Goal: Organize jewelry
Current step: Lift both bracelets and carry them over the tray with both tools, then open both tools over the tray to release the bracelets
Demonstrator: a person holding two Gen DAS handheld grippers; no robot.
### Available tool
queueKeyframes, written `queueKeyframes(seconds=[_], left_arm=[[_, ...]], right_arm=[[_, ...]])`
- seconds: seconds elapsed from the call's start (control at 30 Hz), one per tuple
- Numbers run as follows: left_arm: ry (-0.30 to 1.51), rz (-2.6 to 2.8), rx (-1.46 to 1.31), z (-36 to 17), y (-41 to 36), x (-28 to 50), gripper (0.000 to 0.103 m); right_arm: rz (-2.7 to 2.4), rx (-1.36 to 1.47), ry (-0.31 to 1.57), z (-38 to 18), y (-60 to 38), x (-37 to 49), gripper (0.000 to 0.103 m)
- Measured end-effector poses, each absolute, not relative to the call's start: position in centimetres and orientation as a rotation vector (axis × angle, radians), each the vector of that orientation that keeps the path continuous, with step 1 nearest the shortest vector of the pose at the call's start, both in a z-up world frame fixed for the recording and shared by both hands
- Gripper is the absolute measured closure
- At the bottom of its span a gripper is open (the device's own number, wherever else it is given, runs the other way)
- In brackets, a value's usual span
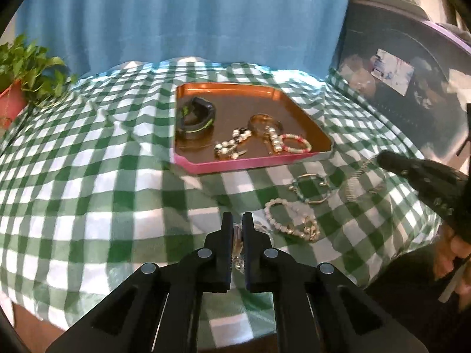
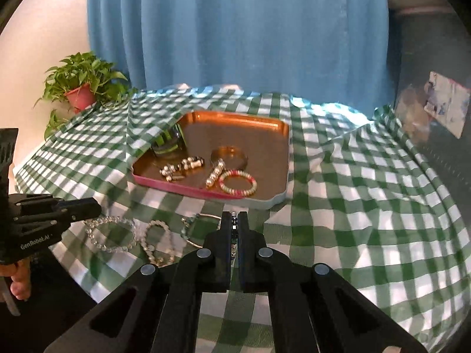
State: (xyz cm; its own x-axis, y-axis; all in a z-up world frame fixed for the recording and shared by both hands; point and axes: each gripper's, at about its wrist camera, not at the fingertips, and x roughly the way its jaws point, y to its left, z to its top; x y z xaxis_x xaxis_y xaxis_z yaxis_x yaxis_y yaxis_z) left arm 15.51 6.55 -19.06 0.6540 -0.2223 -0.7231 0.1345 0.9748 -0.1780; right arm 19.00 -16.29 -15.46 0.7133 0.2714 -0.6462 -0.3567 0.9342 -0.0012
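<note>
Tray, copper inside w/ pink rim, sits mid checked cloth on the surface. In it: dark bangle far left, gold bangle, red-white bead bracelet near front rim. In front of tray, loose on cloth: pearl bracelet, gold-green bracelet. Left gripper clenched on a small silvery piece, front of tray. Right gripper clenched on a dark bead strand, also front of tray. Potted plant far left of tray; blue curtain behind.

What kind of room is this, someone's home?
Probably a home, though that's a guess: a table under a green checked cloth, a blue curtain behind it, and a potted plant.
</note>
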Motion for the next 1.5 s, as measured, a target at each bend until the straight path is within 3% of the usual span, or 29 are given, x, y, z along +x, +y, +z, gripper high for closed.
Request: queueKeyframes(seconds=[0.7,1.27,1.5], left_arm=[[0.752,-0.262,0.021,-12.0,2.8,14.4,0.097],[0.627,-0.326,-0.083,-6.4,4.0,21.6,0.097],[0.634,-0.355,-0.134,-8.0,4.2,25.8,0.097]], right_arm=[[0.364,-0.095,0.584,-8.6,-16.9,16.5,0.1],[0.493,0.001,0.576,-6.5,-16.0,22.0,0.1],[0.53,0.047,0.607,-8.5,-15.1,26.1,0.1]])
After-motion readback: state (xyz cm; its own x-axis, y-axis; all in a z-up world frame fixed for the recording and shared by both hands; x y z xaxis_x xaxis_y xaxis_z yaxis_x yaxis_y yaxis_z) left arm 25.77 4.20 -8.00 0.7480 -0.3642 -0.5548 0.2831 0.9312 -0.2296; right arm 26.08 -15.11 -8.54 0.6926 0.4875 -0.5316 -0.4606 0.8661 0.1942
